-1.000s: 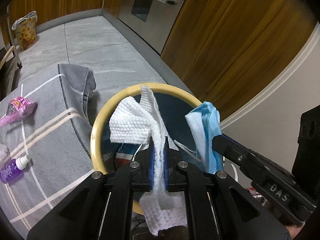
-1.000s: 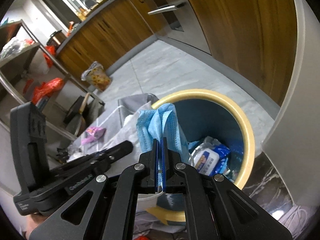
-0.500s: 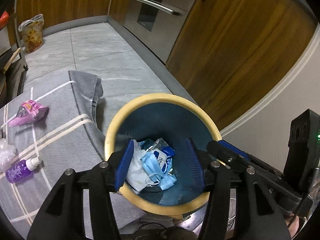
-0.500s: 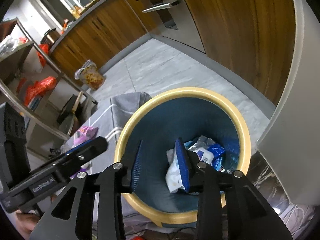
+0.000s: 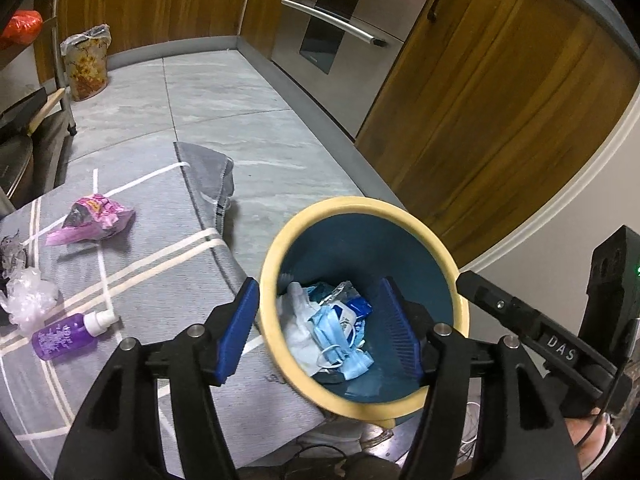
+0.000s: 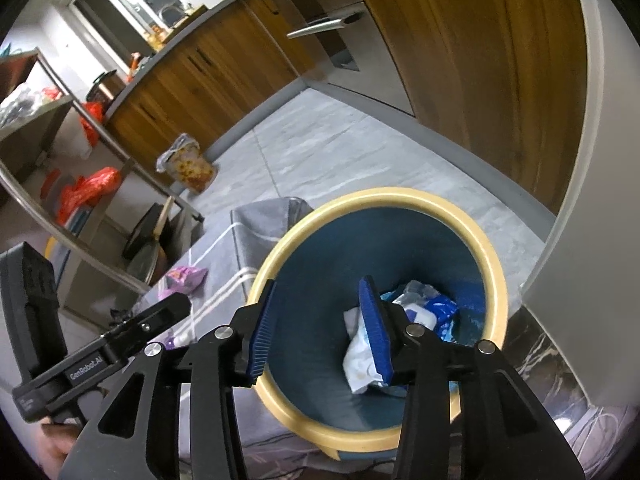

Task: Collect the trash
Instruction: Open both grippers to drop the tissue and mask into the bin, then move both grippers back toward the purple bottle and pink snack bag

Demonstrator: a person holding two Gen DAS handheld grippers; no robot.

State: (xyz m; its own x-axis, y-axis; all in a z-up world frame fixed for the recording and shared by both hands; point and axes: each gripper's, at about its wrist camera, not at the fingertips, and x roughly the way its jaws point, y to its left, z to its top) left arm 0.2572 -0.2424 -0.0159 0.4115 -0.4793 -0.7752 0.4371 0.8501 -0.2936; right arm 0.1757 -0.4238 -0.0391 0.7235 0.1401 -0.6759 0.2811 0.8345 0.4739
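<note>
Trash, a blue face mask (image 5: pixel 340 340) and a white cloth (image 5: pixel 296 328), lies at the bottom of the bin (image 5: pixel 362 204) beneath both tongs. The left tongs (image 5: pixel 320 328) and right tongs (image 6: pixel 320 328) have just been opening and stand apart, nothing between them. A purple bottle (image 5: pixel 66 336) lies left of the left tongs.

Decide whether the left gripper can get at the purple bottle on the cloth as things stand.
Probably yes. The left gripper is open and empty, and the purple bottle lies exposed on the cloth with nothing between them.
</note>
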